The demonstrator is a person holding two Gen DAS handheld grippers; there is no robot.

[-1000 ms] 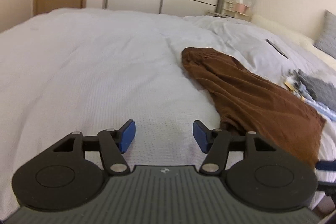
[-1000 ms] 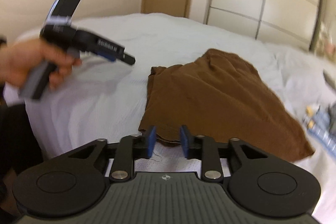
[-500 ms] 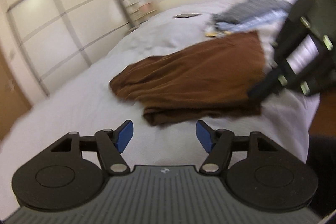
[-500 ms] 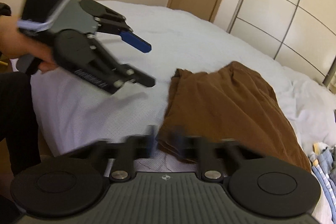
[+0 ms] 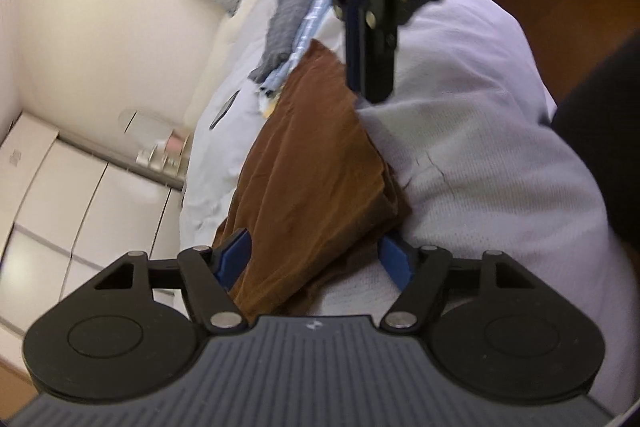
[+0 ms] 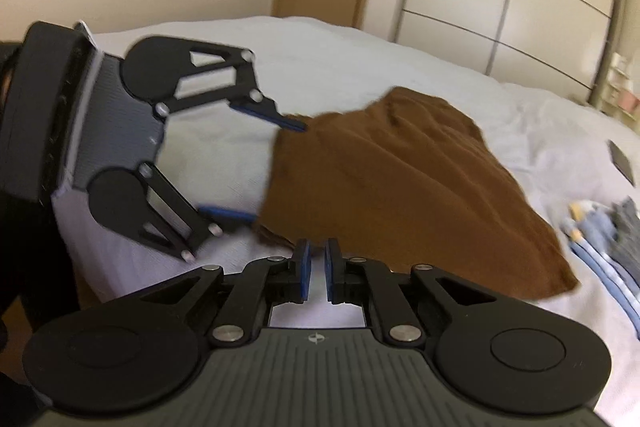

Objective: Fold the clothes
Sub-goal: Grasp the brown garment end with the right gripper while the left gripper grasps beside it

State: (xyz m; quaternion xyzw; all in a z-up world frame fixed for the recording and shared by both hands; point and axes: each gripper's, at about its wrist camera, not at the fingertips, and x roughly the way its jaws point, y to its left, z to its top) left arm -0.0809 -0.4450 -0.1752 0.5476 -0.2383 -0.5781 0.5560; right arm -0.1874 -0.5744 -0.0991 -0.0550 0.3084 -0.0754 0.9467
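The left hand-held gripper straddles, spread wide, the brown garment at the bed edge; the right hand-held gripper nearly clenched, grasping nothing.

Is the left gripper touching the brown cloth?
Touching. Left wrist view: the cloth lies inside the open left gripper, against a pad.

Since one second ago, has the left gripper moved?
Yes. The left gripper has come in from the bed's left edge to the brown garment's end.

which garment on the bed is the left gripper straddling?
The brown garment: left gripper is open with its edge between the pads. The grey and blue-striped clothes lie at its far end, untouched.
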